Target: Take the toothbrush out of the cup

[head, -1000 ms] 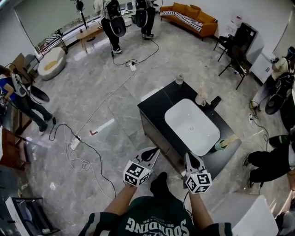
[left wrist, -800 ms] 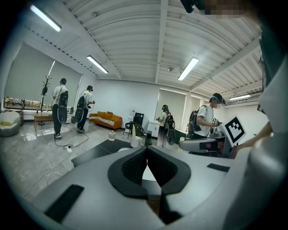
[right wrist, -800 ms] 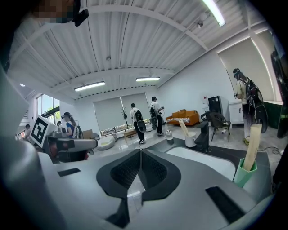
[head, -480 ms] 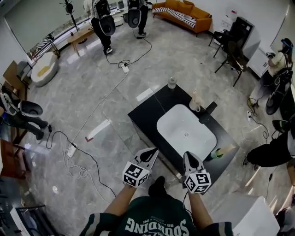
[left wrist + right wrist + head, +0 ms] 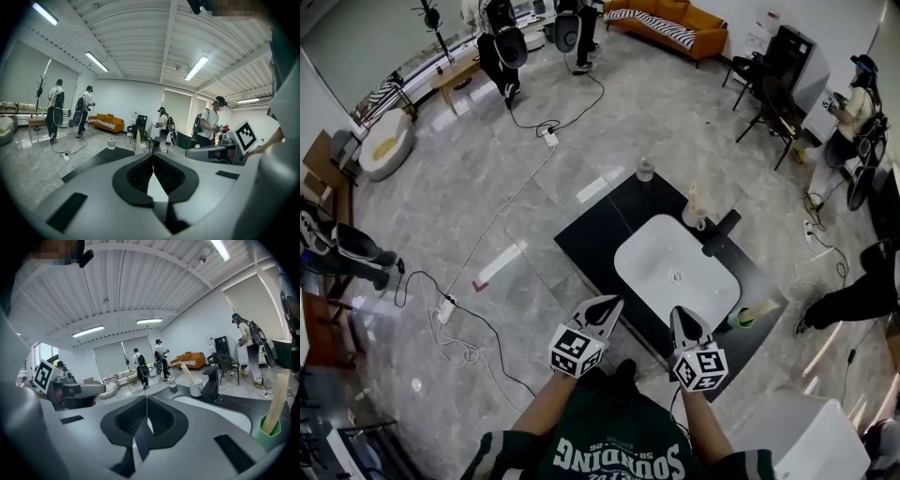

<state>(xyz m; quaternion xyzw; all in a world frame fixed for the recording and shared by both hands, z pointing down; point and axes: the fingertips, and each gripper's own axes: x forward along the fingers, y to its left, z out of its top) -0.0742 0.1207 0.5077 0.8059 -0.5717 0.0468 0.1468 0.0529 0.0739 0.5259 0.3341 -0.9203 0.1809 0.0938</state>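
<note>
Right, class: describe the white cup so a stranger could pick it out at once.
Find the black counter with the white basin. On the basin's far side, beside the black tap, stands the white cup. The other cup is green.

The left tool (image 5: 153, 157) has its jaws pressed together, nothing between them. Beyond the tips, at eleven o'clock, a clear bottle (image 5: 111, 142) stands on the dark bench (image 5: 86, 165). A white cup (image 5: 141, 149) with a toothbrush (image 5: 138, 137) in it stands nearer twelve. The right tool (image 5: 190, 153) reaches in at two o'clock.
</note>
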